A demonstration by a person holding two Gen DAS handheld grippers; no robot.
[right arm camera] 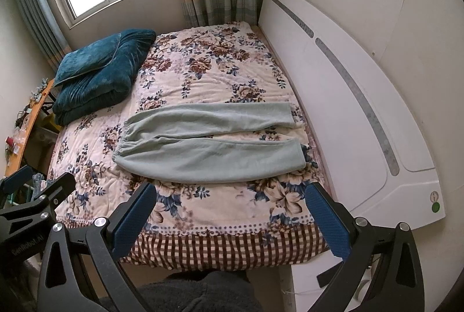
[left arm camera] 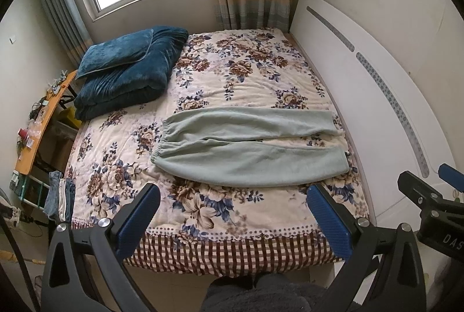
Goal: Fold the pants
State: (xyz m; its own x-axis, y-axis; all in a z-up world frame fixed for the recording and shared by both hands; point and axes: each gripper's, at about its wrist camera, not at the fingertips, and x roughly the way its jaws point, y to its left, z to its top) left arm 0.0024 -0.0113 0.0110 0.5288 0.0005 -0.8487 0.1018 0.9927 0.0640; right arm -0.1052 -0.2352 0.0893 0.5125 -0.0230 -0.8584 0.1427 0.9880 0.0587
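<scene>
Pale green fleece pants (left arm camera: 246, 146) (right arm camera: 208, 138) lie flat across the floral bedspread (left arm camera: 232, 79) (right arm camera: 208, 62). Their elastic waistband points left and both legs run right toward the headboard, slightly spread apart. My left gripper (left arm camera: 232, 193) hovers over the near edge of the bed, short of the pants, open and holding nothing. My right gripper (right arm camera: 230, 190) stands beside it at the same distance, also open and holding nothing. The right gripper's black body (left arm camera: 429, 196) shows at the right edge of the left wrist view, and the left gripper's body (right arm camera: 37, 196) shows at the left of the right wrist view.
A folded teal quilt with a pillow (left arm camera: 127, 71) (right arm camera: 98, 71) sits at the far left of the bed. The white headboard (left arm camera: 362, 79) (right arm camera: 348, 85) runs along the right. A cluttered orange side table (left arm camera: 37, 126) stands at the left. A person's dark fleece clothing (left arm camera: 255, 294) fills the bottom.
</scene>
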